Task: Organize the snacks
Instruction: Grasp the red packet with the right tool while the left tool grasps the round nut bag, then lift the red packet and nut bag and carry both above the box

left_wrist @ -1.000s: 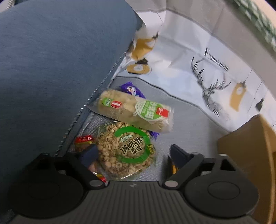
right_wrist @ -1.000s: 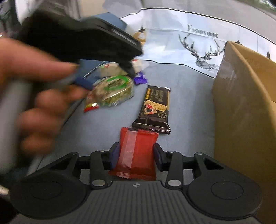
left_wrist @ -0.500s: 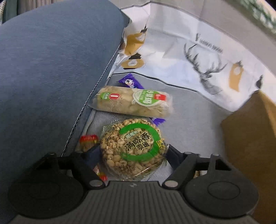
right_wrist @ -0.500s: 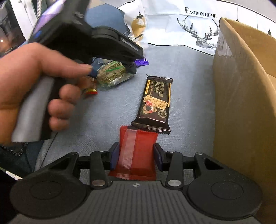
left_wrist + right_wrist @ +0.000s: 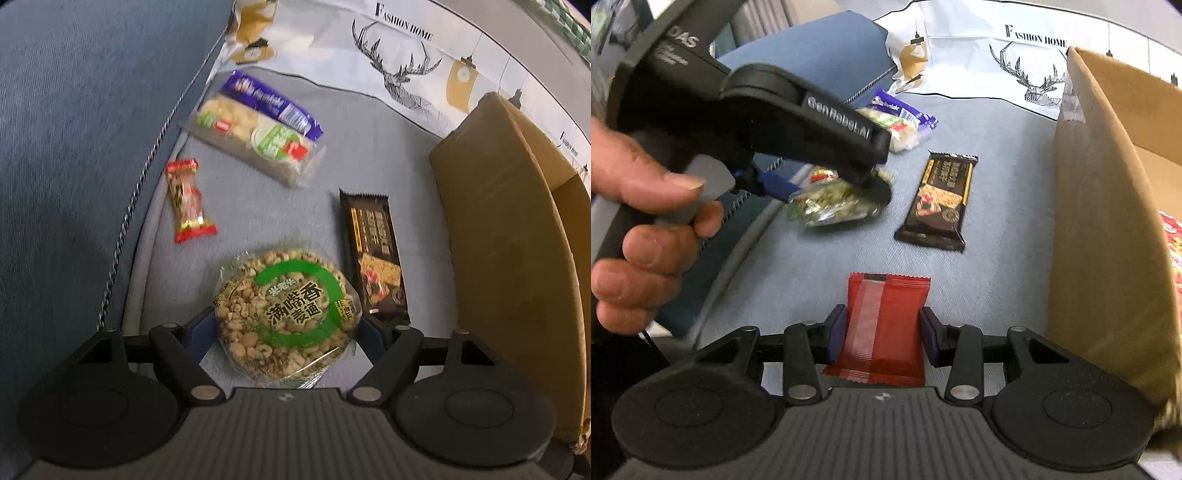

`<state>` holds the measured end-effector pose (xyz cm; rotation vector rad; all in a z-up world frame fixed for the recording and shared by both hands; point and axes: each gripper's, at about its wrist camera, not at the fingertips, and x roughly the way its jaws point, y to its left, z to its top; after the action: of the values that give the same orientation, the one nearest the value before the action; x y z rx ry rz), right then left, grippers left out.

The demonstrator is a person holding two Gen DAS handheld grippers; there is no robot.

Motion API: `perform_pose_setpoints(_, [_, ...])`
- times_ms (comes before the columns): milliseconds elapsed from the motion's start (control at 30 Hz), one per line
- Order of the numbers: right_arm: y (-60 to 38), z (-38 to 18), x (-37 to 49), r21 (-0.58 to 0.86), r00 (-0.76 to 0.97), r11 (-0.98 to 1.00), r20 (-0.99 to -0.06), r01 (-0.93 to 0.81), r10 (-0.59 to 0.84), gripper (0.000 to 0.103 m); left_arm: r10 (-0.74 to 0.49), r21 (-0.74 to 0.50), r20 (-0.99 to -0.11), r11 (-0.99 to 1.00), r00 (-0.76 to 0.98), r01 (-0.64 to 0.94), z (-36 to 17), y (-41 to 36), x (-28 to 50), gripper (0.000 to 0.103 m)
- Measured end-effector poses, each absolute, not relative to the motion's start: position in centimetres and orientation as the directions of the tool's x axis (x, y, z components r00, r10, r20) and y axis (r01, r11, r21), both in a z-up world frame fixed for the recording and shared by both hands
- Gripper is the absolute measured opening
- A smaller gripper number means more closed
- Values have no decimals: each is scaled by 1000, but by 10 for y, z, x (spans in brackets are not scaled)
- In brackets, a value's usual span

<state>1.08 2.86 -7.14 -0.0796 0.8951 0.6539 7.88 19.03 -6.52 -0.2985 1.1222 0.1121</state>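
My left gripper [image 5: 286,328] is shut on a round puffed-grain snack pack with a green ring label [image 5: 288,314] and holds it above the grey seat; the same pack [image 5: 831,201] shows in the right wrist view under the left gripper [image 5: 834,192]. My right gripper [image 5: 882,332] is shut on a red snack packet [image 5: 882,325], held over the seat beside the cardboard box [image 5: 1108,206]. A dark chocolate bar [image 5: 376,254] lies on the seat right of the round pack; it also shows in the right wrist view [image 5: 938,199].
A long rice cracker pack [image 5: 255,144] lies over a purple bar [image 5: 269,103] at the back. A small red candy [image 5: 186,201] lies by the blue cushion [image 5: 81,155]. The cardboard box [image 5: 517,258] stands on the right. A white deer-print cloth [image 5: 388,62] hangs behind.
The left gripper closed on the round snack pack and lifted it up and right, away from the cracker pack. The right gripper kept hold of the red packet and moved slightly.
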Motion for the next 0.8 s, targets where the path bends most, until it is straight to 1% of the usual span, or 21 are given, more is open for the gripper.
perform_pose_setpoints(100, [30, -74, 9, 163, 448, 798, -754, -581, 480, 47, -42, -157, -911, 955, 410, -251, -67, 187, 83, 88])
perform_pose_setpoints(167, [31, -78, 9, 149, 439, 792, -765, -591, 471, 49, -18, -125, -915, 963, 402, -241, -68, 186, 83, 89])
perform_pose_setpoints(267, [31, -81, 10, 146, 432, 792, -773, -592, 465, 50, -23, -130, -920, 959, 391, -250, -70, 188, 83, 90])
perform_pose_setpoints(333, [33, -81, 11, 148, 430, 793, -774, -591, 465, 53, -21, -126, -925, 959, 379, -254, -73, 189, 85, 91])
perform_pose_setpoints(367, [33, -81, 11, 150, 430, 793, -773, -590, 466, 55, -18, -119, -928, 961, 371, -251, -75, 188, 87, 92])
perform_pose_setpoints(433, [34, -81, 12, 151, 432, 796, -773, -586, 465, 56, -6, -99, -933, 965, 361, -241, -77, 185, 89, 93])
perform_pose_setpoints(667, [36, -82, 13, 122, 449, 799, -773, -589, 449, 55, 20, -70, -933, 969, 359, -236, -80, 181, 95, 93])
perform_pose_setpoints(733, [37, -82, 12, 108, 457, 798, -771, -593, 444, 52, 19, -72, -932, 969, 361, -235, -79, 180, 95, 93])
perform_pose_setpoints(800, [37, -81, 11, 100, 463, 797, -768, -596, 443, 46, 20, -69, -932, 971, 361, -231, -79, 180, 95, 92])
